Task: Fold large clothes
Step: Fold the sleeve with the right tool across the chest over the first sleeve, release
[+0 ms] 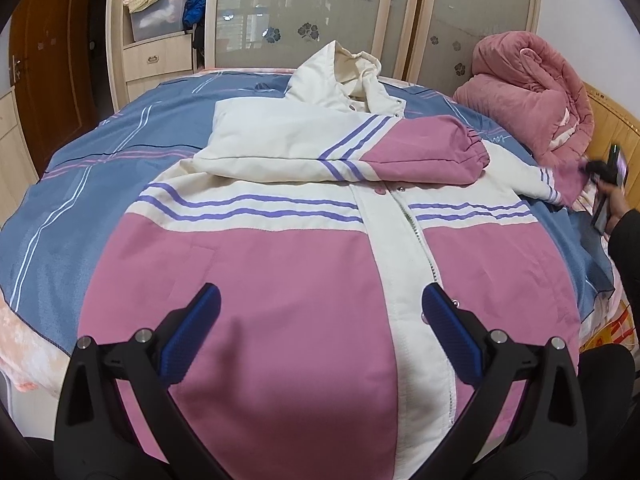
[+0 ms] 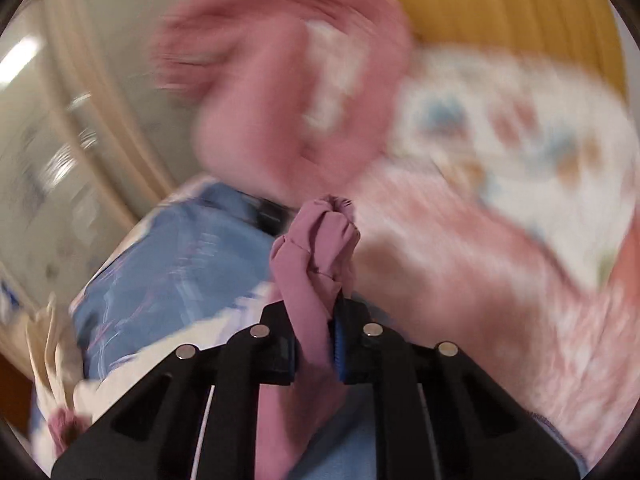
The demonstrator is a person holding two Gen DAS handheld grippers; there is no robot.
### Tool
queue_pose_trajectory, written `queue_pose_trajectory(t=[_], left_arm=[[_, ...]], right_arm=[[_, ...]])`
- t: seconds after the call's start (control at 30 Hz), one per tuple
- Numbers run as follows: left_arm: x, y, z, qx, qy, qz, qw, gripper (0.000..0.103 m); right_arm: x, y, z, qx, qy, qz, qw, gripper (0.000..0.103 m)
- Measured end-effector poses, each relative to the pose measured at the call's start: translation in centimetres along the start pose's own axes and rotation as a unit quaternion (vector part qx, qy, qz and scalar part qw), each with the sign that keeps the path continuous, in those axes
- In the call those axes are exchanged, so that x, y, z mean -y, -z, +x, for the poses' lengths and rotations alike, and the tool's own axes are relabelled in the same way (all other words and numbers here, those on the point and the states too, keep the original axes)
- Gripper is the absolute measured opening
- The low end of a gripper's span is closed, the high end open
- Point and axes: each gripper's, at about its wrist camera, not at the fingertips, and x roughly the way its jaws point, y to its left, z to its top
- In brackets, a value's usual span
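- Two grippers are at work over one large garment, a pink and cream hooded jacket (image 1: 280, 216) lying front-up on a bed (image 1: 80, 208) covered with a blue striped sheet.
- Left gripper (image 1: 320, 312) hovers above the pink lower front of the jacket, its blue-padded fingers (image 1: 192, 332) spread wide with nothing between them; whether the tips touch the cloth cannot be told.
- One sleeve (image 1: 400, 152) is folded across the chest, its pink gathered cuff lying near the jacket's snap placket (image 1: 384, 216).
- The cream hood (image 1: 340, 76) sits at the far end of the jacket, toward the wardrobe (image 1: 300, 8).
- The other sleeve (image 1: 548, 184) stretches out toward the right edge of the bed, where, in the left wrist view, the right gripper (image 1: 600, 172) shows as a dark blurred shape at its pink end, with a dark sleeve of the person (image 1: 624, 228) just below.
- In the right wrist view the right gripper (image 2: 314, 344) is pinched tight on a bunch of pink sleeve cloth (image 2: 320, 240), which stands up in a crumpled knot beyond the fingertips and trails down between the black arms.
- Everything behind that pinched cloth is smeared with motion blur.
- A rolled pink quilt (image 1: 528, 92) rests on the bed's far right corner, against the wooden headboard (image 1: 612, 128) and well apart from the jacket body.
- A clear storage box (image 1: 160, 16) with loose clothes on it sits in the open wardrobe shelf.
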Motion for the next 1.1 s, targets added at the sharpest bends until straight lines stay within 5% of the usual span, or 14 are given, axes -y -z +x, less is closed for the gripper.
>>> queue_pose_trajectory(t=[0.1,0.23,0.33,0.43,0.57,0.7,0.77,0.93,1.1], left_arm=[[0.1,-0.1,-0.2,0.004,0.006,0.000,1.0000,0.101],[0.5,-0.4,-0.5,0.013,0.006,0.004,0.9999,0.101],[0.6,-0.8,-0.7,0.020,0.005,0.001,0.9998,0.101],[0.9,-1.0,-0.7,0.025,0.003,-0.002,0.9997,0.101],[1.0,-1.0,-0.9,0.027,-0.005,0.000,0.9996,0.101],[0.9,-0.7,-0.7,0.021,-0.007,0.004,0.9997,0.101],[1.0,-0.6,-0.6,0.018,-0.008,0.007,0.9998,0.101],[0.8,-0.7,-1.0,0.025,-0.009,0.007,0.9996,0.101],[-0.1,-0.7,-2.3,0.037,-0.002,-0.003,0.9993,0.101]], right_arm=[[-7.8,-0.1,-5.0,0.057,-0.056,-0.090,0.993,0.013],[-21.1,4.6,-10.3,0.091,-0.141,-0.258,0.952,0.013],[-27.9,10.8,-10.8,0.054,-0.187,-0.330,0.924,0.013],[-31.1,16.9,-9.3,0.005,-0.200,-0.366,0.909,0.014],[-31.8,22.5,-6.6,-0.062,-0.188,-0.382,0.903,0.018],[-31.9,22.6,-6.1,-0.112,-0.207,-0.377,0.896,0.083],[-30.8,21.3,-7.4,-0.114,-0.233,-0.333,0.906,0.088],[-28.0,18.9,-14.3,-0.105,-0.304,-0.263,0.910,0.095],[-20.7,17.4,-20.7,-0.085,-0.340,-0.131,0.927,0.102]])
